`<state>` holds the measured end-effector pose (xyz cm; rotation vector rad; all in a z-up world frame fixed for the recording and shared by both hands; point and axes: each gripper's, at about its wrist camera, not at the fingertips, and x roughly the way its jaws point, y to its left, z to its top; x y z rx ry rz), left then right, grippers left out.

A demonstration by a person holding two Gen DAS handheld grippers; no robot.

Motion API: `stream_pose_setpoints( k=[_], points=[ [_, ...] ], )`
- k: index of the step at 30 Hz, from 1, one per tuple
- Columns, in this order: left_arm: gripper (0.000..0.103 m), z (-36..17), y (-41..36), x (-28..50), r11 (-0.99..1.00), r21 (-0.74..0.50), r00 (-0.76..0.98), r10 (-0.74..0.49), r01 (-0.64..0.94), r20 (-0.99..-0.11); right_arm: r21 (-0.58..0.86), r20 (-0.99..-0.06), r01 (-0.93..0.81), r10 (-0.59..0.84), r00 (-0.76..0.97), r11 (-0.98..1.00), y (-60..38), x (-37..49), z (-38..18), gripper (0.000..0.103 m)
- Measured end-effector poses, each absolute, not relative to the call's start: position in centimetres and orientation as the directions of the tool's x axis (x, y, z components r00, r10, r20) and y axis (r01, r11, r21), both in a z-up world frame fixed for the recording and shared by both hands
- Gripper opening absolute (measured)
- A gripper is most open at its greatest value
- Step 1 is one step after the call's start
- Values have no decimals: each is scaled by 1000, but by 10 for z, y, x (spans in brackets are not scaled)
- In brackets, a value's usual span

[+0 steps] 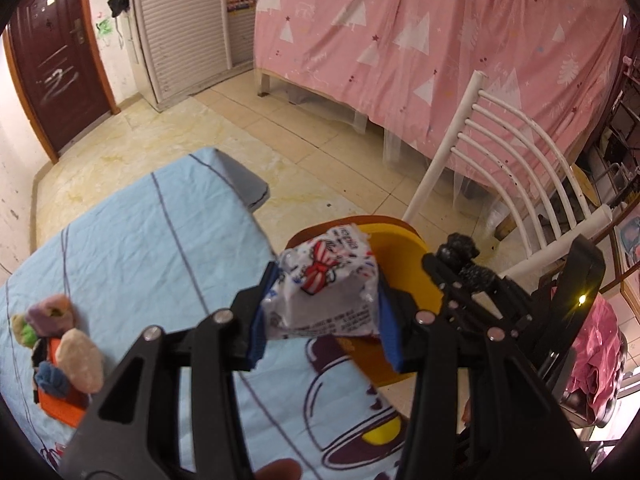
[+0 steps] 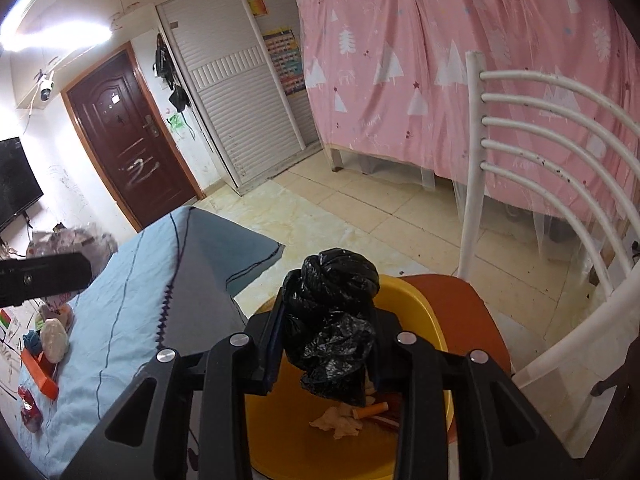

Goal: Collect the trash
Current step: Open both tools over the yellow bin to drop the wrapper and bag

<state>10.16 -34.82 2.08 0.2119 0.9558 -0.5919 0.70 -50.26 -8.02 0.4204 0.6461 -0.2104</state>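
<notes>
My left gripper (image 1: 320, 300) is shut on a crumpled white snack wrapper (image 1: 326, 284) with red and blue print, held above the table edge beside the yellow bin (image 1: 404, 264). My right gripper (image 2: 326, 344) is shut on a crumpled black plastic bag (image 2: 332, 320), held over the open yellow bin (image 2: 416, 304), which stands on an orange chair seat (image 2: 460, 304). Paper scraps and an orange tube (image 2: 370, 412) lie in the bin. The right gripper with its black bag also shows in the left wrist view (image 1: 464, 256). The left gripper shows in the right wrist view (image 2: 44, 276).
A table under a light blue cloth (image 1: 140, 240) holds an orange tray with colourful soft items (image 1: 60, 344). A small red wrapper (image 2: 30, 404) lies on the cloth. A white slatted chair back (image 2: 540, 168) rises right of the bin. A pink curtain (image 1: 420, 40) hangs behind.
</notes>
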Motion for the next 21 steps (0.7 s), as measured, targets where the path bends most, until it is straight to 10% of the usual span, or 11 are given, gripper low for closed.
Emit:
stream_pose_setpoints(
  k=[4, 14, 21],
  points=[
    [44, 16, -365, 104, 813, -114, 410, -403, 571, -819, 328, -624, 331, -60, 779, 885, -509, 7, -83, 53],
    [71, 14, -382, 102, 808, -128, 408, -418, 574, -812, 377, -608, 374, -78, 790, 848, -530, -5, -83, 54],
    [71, 20, -373, 94, 809, -118, 413, -412, 576, -812, 390, -596, 357, -63, 801, 849, -524, -7, -78, 54]
  ],
)
